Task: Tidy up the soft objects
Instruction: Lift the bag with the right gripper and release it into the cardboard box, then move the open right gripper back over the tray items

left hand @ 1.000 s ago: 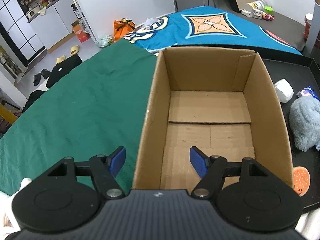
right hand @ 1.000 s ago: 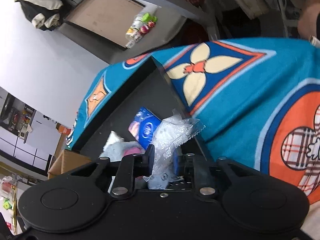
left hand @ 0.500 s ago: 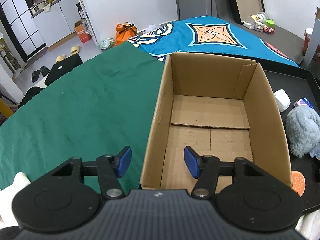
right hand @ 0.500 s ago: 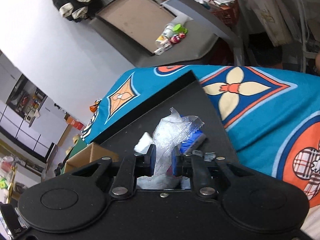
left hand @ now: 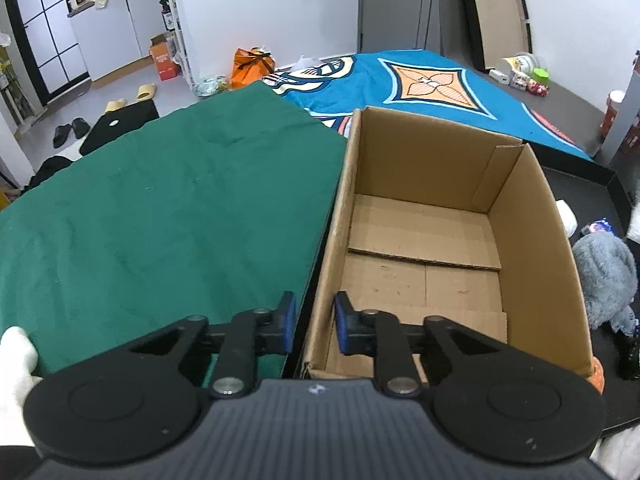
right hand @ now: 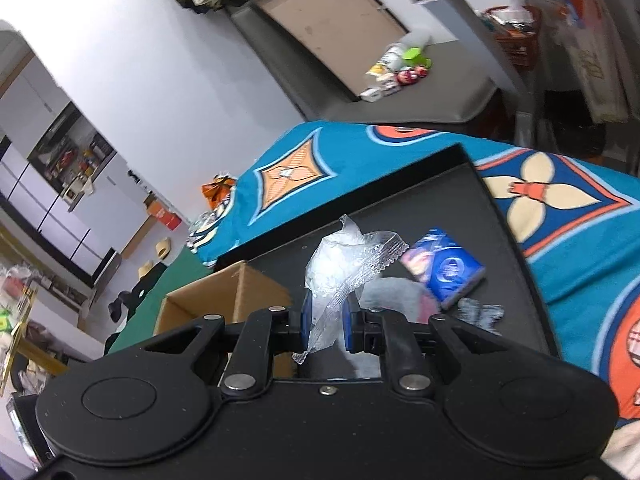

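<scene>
An open, empty cardboard box stands between a green cloth and a black tray. My left gripper is at the box's near left corner. Its jaws are closing, with the left wall between the blue pads. My right gripper is shut on a crumpled clear plastic bag and holds it above the black tray. The box lies to its lower left. A grey plush toy and a blue packet lie in the tray.
A green cloth covers the surface left of the box, and a blue patterned cloth lies beyond it. A white soft lump and an orange item sit in the tray beside the box. A white-gloved hand shows at lower left.
The left jaws have come from wide apart to nearly together around the box's left wall. The right gripper has risen with the plastic bag and rolled, bringing the box into view.
</scene>
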Action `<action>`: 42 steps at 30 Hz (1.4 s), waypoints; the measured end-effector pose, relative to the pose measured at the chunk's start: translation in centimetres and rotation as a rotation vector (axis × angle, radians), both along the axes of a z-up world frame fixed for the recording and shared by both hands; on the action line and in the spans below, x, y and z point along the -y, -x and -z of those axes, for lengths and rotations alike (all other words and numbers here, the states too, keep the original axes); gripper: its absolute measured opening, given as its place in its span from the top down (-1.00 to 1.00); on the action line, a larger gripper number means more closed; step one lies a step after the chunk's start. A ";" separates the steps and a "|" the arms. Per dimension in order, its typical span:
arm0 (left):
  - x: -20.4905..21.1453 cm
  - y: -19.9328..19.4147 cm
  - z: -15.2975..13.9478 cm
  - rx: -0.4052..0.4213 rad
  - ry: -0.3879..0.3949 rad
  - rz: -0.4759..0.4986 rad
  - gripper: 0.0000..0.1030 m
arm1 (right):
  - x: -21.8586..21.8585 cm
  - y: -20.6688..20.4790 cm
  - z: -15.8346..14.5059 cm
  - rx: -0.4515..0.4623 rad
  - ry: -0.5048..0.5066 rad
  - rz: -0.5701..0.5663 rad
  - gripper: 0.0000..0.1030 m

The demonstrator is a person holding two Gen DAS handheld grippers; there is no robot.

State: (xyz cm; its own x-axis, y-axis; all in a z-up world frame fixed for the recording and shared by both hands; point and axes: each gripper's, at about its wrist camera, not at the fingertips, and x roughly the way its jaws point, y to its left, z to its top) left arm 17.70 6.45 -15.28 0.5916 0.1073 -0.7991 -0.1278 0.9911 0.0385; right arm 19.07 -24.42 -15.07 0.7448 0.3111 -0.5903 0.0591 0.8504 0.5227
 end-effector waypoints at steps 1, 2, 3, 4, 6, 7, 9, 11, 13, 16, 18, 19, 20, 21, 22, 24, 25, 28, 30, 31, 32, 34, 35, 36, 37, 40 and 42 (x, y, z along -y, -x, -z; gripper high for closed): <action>-0.1 0.0 0.1 -0.001 0.012 0.002 0.75 | -0.5 -0.1 -0.2 0.005 0.001 -0.007 0.70; -0.2 -0.1 0.1 -0.002 0.016 0.002 0.75 | -1.1 -0.2 -0.4 0.009 0.001 -0.015 0.70; -0.2 -0.2 0.0 0.001 0.017 0.006 0.76 | -1.6 -0.3 -0.6 0.013 0.002 -0.021 0.70; -0.2 -0.1 0.0 0.004 0.020 0.013 0.77 | -2.2 -0.4 -0.8 0.016 0.004 -0.029 0.70; -0.3 -0.1 0.1 0.009 0.024 0.034 0.79 | -3.3 -0.7 -1.3 0.023 0.006 -0.042 0.70; -0.4 -0.1 0.1 0.010 0.027 0.045 0.80 | -3.8 -0.8 -1.5 0.027 0.006 -0.051 0.70; -0.8 -0.1 0.2 0.009 0.041 0.058 0.80 | -4.9 -1.2 -1.9 0.032 0.006 -0.069 0.70; -1.2 -0.2 0.3 0.008 0.059 0.055 0.80 | -6.0 -1.5 -2.2 0.038 0.010 -0.094 0.70; -1.5 -0.2 0.4 0.006 0.077 0.049 0.80 | -7.2 -1.8 -2.5 0.041 0.015 -0.116 0.70; -1.8 -0.2 0.4 0.005 0.097 0.044 0.80 | -8.8 -2.2 -2.6 0.039 0.023 -0.146 0.70; -2.1 -0.2 0.5 0.006 0.110 0.042 0.80 | -9.9 -2.4 -2.5 0.034 0.031 -0.163 0.70; -2.3 -0.1 0.5 0.006 0.119 0.041 0.80 | -10.3 -2.4 -2.4 0.032 0.034 -0.170 0.70; -2.4 -0.1 0.5 0.006 0.129 0.039 0.80 | -10.8 -2.5 -2.3 0.029 0.038 -0.178 0.70; -2.5 -0.1 0.5 0.007 0.135 0.038 0.80 | -11.2 -2.6 -2.2 0.026 0.041 -0.184 0.70; -2.6 -0.1 0.5 0.007 0.141 0.038 0.80 | -11.5 -2.7 -2.1 0.022 0.043 -0.188 0.70; -2.9 -0.1 0.6 0.008 0.154 0.037 0.80 | -12.2 -2.9 -2.0 0.021 0.050 -0.194 0.70; -2.9 -0.1 0.6 0.008 0.160 0.036 0.80 | -12.6 -3.1 -2.0 0.020 0.052 -0.197 0.70; -3.2 -0.2 0.7 0.009 0.178 0.033 0.80 | -13.6 -3.6 -2.1 0.022 0.051 -0.210 0.69; -3.3 -0.2 0.7 0.010 0.185 0.034 0.80 | -14.2 -3.9 -2.3 0.033 0.038 -0.220 0.69; -3.3 -0.1 0.7 0.011 0.187 0.035 0.80 | -14.6 -4.2 -2.4 0.040 0.029 -0.226 0.67; -3.3 -0.1 0.7 0.012 0.188 0.036 0.80 | -15.0 -4.5 -2.5 0.046 0.021 -0.232 0.62; -3.4 -0.1 0.7 0.012 0.192 0.036 0.80 | -15.7 -5.2 -2.1 0.023 0.021 -0.255 0.36; -3.5 -0.1 0.7 0.011 0.194 0.036 0.80 | -16.1 -5.6 -1.8 -0.007 0.018 -0.268 0.33; -3.5 -0.1 0.7 0.011 0.196 0.034 0.80 | -16.2 -5.6 -1.6 -0.021 0.013 -0.267 0.32; -3.6 -0.2 0.7 0.010 0.196 0.035 0.80 | -16.2 -5.6 -1.5 -0.028 0.014 -0.266 0.28; -3.5 -0.2 0.7 0.008 0.194 0.035 0.80 | -15.8 -5.0 -1.4 -0.035 0.030 -0.272 0.24; -3.4 -0.2 0.6 0.004 0.194 0.037 0.79 | -15.4 -4.6 -1.6 -0.045 0.024 -0.273 0.24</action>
State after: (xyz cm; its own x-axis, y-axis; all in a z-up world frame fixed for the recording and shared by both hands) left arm 17.90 9.85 -15.84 0.5958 -0.0702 -0.8001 -0.0909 0.9839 -0.1540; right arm 23.66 -9.02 -13.52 0.6082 0.4824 -0.6303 -0.1518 0.8501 0.5042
